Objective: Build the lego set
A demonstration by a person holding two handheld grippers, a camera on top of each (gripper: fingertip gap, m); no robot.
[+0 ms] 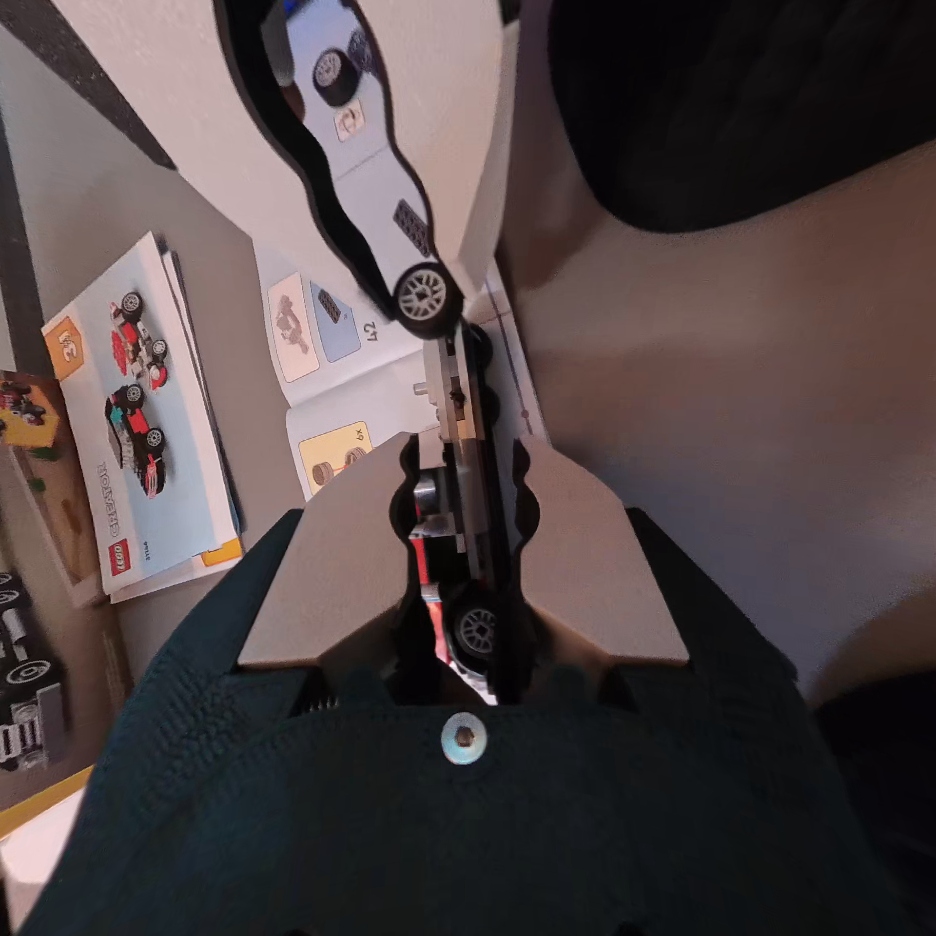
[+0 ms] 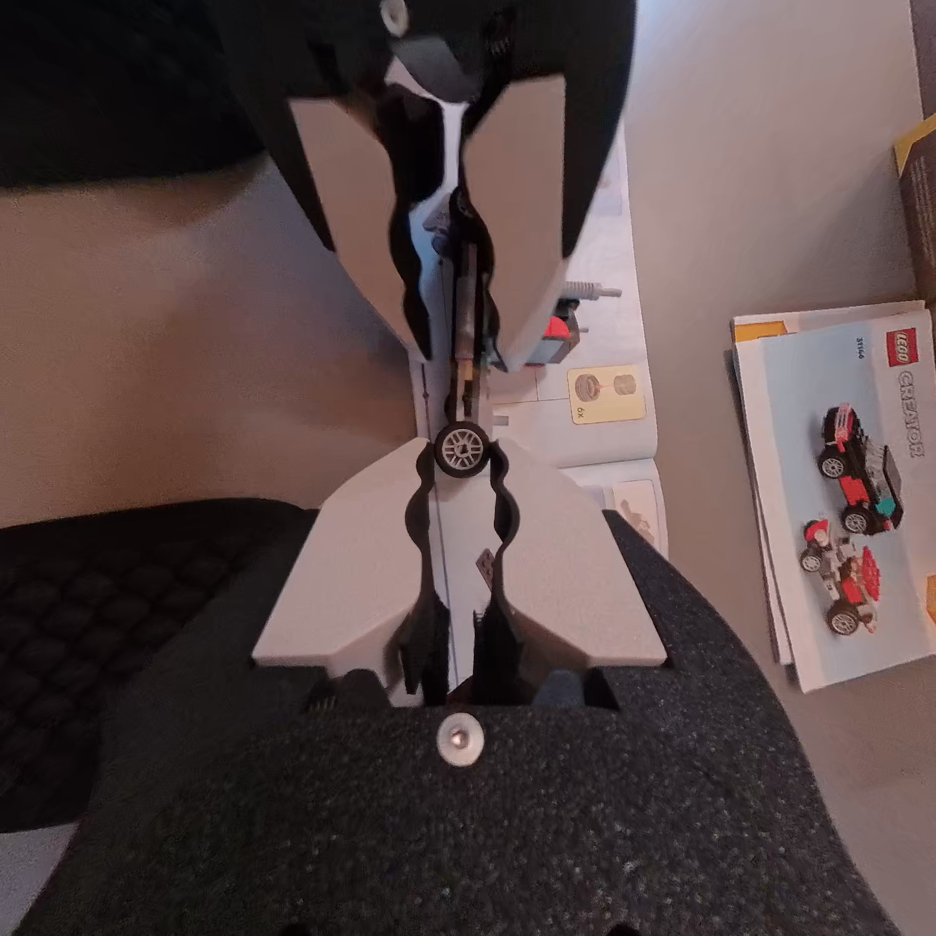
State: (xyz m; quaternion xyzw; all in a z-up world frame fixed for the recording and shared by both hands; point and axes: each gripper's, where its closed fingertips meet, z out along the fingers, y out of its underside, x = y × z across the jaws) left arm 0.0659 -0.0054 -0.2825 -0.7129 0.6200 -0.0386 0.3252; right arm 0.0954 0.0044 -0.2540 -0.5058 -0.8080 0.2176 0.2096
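My left gripper [image 1: 463, 445] is shut on a partly built Lego car chassis [image 1: 468, 405] of grey and black plates, held edge-on, with one wheel [image 1: 476, 628] fitted deep between the pads. My right gripper [image 2: 460, 448] is shut on a loose grey-rimmed wheel [image 2: 458, 451] at its fingertips. The wheel sits right at the free end of the chassis [image 2: 468, 314]; I cannot tell if they touch. In the left wrist view the right gripper [image 1: 423, 304] comes in from above with the wheel [image 1: 423, 299]. In the right wrist view the left gripper [image 2: 463, 354] faces me.
An open instruction booklet [image 1: 329, 329] lies under both grippers, also in the right wrist view [image 2: 608, 456]. A closed booklet [image 1: 147, 420] [image 2: 835, 481] lies beside it on the grey table. The set's cardboard box [image 1: 30, 415] [image 2: 917, 202] stands beyond. Dark quilted fabric [image 2: 101, 608] lies at the side. The left gripper's tips are roughly 5 cm from the right gripper's.
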